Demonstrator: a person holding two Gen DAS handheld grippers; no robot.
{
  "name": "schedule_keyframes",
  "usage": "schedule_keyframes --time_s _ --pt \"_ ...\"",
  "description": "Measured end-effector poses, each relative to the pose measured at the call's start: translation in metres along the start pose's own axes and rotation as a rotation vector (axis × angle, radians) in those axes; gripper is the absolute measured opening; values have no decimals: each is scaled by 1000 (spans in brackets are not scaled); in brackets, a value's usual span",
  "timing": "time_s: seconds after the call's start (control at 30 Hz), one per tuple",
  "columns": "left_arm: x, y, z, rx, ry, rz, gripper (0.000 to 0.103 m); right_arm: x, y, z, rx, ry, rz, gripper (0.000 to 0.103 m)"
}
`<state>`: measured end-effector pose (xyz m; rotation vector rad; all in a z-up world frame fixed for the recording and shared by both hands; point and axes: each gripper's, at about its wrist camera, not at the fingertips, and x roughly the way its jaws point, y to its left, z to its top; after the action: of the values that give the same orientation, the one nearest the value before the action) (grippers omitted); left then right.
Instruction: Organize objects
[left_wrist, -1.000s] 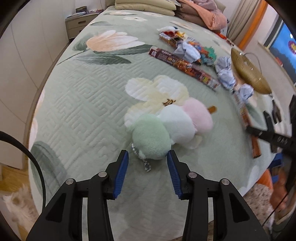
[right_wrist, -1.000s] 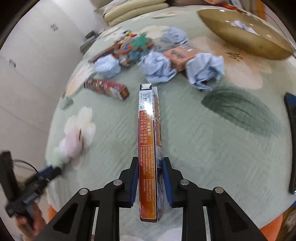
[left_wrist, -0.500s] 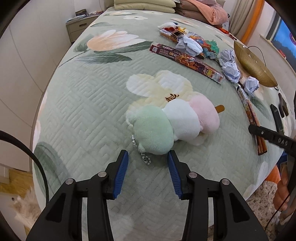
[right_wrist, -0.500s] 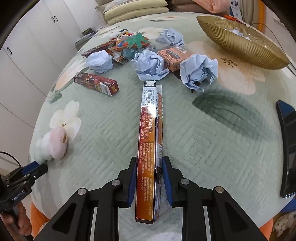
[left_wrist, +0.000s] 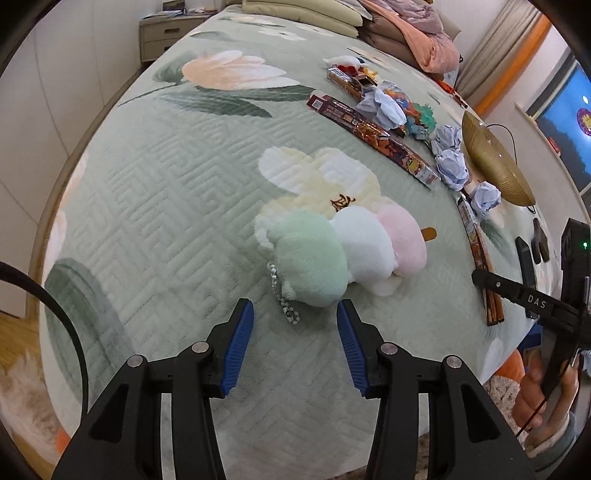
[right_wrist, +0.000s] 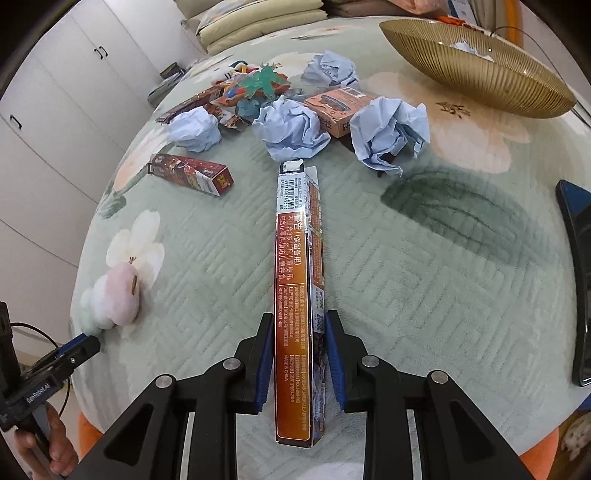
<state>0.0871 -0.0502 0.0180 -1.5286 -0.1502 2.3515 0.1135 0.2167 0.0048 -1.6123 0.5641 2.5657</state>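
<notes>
Tidy-up looks barely started. Right gripper squeezes long box, frame middle, low over bed. Left gripper jaws wide apart, plush toy just ahead. Paper balls scattered, upper part of frame. One paper ball already in gold bowl, upper right.

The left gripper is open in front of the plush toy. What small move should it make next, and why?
Probably ease the left gripper forward, then close. Its jaws stand open just short of the green end of the plush toy, with the bead chain between them. The right gripper is busy: it is shut on the long box.
</notes>
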Motion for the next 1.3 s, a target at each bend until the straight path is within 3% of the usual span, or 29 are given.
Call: schedule_keyframes --time_s 0.13,0.23,0.4,0.5,0.6,0.73,0.8,0.87,0.9,0.97,1.0,1.07,1.13,1.2,1.23,1.27,1.3 --pt "-5 -6 -2 30 -30 39 45 0 -1 1 -1 2 3 26" --pt "-10 -5 -1 36 -47 26 45 0 0 0 1 -2 0 26" --pt "-17 5 1 31 -35 18 45 1 -1 1 -13 -4 -7 27" --pt "-17 12 -3 44 -13 54 47 -1 -4 0 -15 -15 8 27" --pt "-14 16 -10 81 2 123 47 -2 -8 -2 2 -30 68 39" --pt "-29 12 -7 100 -28 42 47 -1 3 -1 -30 -23 74 57" --pt "-34 -8 4 208 -40 35 51 0 15 -2 -75 -22 38 64" --pt "-31 -38 15 397 -58 108 80 4 28 -4 -138 -15 -15 75" --pt "-27 -55 18 521 -80 157 83 7 37 -5 -183 -5 -44 78" --pt "-14 -72 22 668 -94 200 86 11 47 -6 -235 16 -91 83" --pt "1 -77 26 719 -29 186 86 12 49 -6 -249 24 -105 83" --pt "19 -81 28 756 62 136 86 9 45 -4 -238 39 -80 83" --pt "37 -84 26 786 77 175 88 3 32 2 -180 44 -19 81" --pt "38 -83 29 756 29 148 86 -2 17 9 -108 30 21 73" --pt "37 -81 32 726 23 131 78 -2 14 12 -90 21 12 67" --pt "40 -79 34 688 30 107 59 0 13 15 -82 20 -3 63" --pt "42 -77 37 636 35 68 55 3 14 18 -85 18 -21 61"
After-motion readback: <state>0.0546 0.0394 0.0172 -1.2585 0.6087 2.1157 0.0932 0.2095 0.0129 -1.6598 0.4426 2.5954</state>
